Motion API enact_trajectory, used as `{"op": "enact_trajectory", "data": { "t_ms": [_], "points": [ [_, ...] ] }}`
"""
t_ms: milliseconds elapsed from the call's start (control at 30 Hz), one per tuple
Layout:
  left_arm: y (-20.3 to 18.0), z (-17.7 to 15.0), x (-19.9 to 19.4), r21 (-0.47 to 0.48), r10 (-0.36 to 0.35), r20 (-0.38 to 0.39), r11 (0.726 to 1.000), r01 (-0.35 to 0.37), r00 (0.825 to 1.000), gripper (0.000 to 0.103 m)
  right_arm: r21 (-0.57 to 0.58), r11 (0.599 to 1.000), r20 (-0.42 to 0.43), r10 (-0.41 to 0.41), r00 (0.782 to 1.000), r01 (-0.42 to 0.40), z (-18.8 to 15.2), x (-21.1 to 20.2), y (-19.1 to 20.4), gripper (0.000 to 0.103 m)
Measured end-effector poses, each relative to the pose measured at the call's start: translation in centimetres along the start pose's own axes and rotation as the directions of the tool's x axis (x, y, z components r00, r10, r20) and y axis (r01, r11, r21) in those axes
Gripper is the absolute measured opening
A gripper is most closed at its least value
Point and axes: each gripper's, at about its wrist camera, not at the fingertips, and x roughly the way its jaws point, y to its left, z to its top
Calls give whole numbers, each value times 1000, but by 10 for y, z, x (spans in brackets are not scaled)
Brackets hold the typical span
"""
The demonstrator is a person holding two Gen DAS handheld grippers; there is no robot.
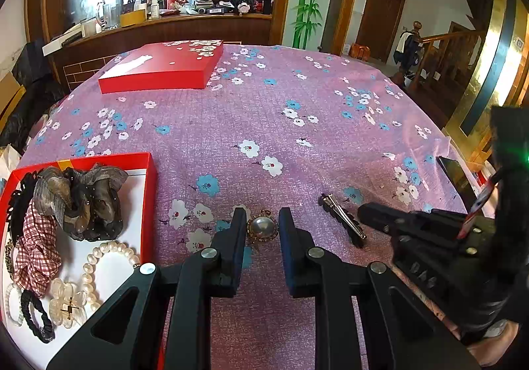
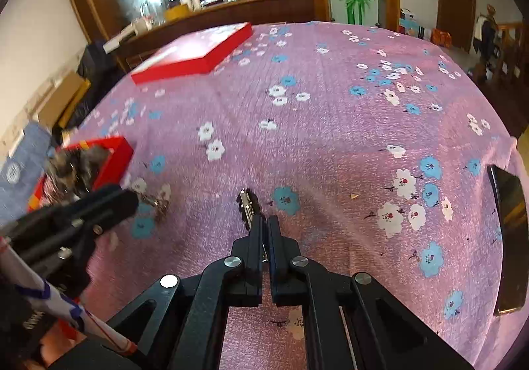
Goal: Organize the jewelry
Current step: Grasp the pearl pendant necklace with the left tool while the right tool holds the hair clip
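left gripper [image 1: 262, 227]: we see it spread around the pearl brooch [image 1: 262, 228], not pressing | right gripper [image 2: 265, 227]: pinching the hair clip [image 2: 247, 205] on the desk [image 2: 330, 138]

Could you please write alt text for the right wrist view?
The right gripper is shut on a metal hair clip over a pink floral tablecloth. The left gripper reaches in from the left, near an open red box.

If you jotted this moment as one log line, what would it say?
right tongs: shut on hair clip | left tongs: astride pearl brooch, grip unclear | red box: part-filled
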Motion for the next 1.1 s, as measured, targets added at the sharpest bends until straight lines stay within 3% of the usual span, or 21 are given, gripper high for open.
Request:
{"op": "enact_trajectory", "data": {
  "t_ms": [233,433,633,1100],
  "points": [
    [1,0,0,-3,2,-2,1000,-2,1000,19,-24,999,5,27,1000,-27,1,0,4,3],
    [3,0,0,-10,5,-4,1000,-5,1000,19,-40,999,-5,-19,1000,19,3,11,4,5],
    [5,0,0,-11,4,-5,1000,-4,1000,19,-29,1000,-19,3,1000,-4,4,16,0,5],
    [4,1,1,-10,-1,-8,1000,1,1000,19,-185,980,-11,-76,997,73,-3,21,24,7]
  ]
}}
